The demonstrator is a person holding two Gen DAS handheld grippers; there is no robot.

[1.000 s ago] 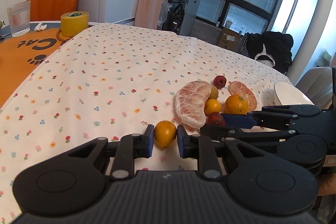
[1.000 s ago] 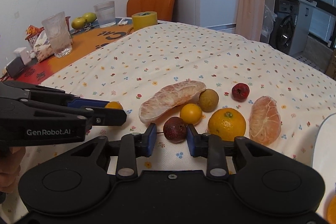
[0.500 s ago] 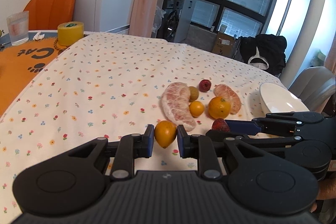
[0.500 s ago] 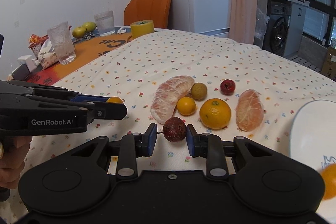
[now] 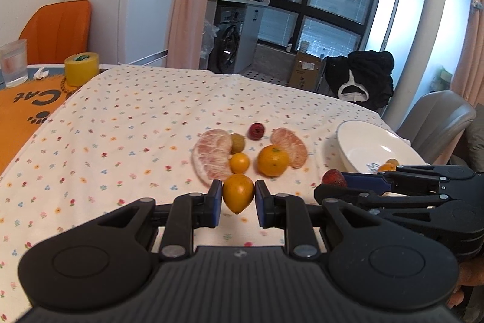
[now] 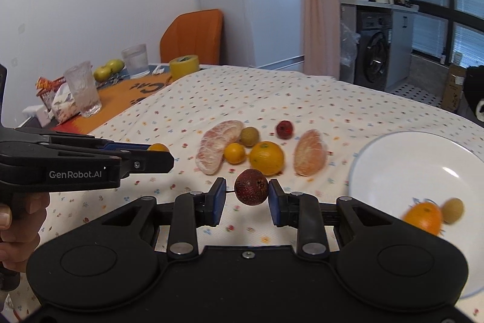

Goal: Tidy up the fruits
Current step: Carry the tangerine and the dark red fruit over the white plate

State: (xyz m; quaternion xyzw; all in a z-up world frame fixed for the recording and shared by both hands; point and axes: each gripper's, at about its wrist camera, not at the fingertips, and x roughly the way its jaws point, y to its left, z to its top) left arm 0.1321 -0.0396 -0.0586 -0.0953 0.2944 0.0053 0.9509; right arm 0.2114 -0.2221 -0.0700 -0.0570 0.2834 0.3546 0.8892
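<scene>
Left gripper [image 5: 238,198]: fingers clenched on a yellow-orange fruit [image 5: 238,193], which is held clear of the floral tablecloth [image 5: 127,123]. Both blue pads [image 5: 215,202] touch the fruit's sides.

Right gripper [image 6: 245,193]: fingers clenched on a dark red fruit [image 6: 251,186], likewise held above the cloth. The right pad touches the fruit; at the left pad [image 6: 218,200] a narrow gap appears, spanned by a thin stem.

Ahead of the right fingers lie the remaining fruits, close together on the cloth: a large orange [image 6: 266,157], a small orange fruit [image 6: 234,153] to its left, a long peeled pomelo segment [image 6: 218,146] further left, a brownish round fruit [image 6: 250,136] behind, a small red fruit [image 6: 284,129] beyond, and a second pomelo segment [image 6: 310,153] to the right.

To the right of the right fingers stands a white bowl [image 6: 402,159]. It contains an orange [image 6: 423,217] and a small brownish fruit [image 6: 452,210], both blurred.

The left gripper appears at the left of the right wrist view, a hand [image 6: 18,235] on its grip.
</scene>
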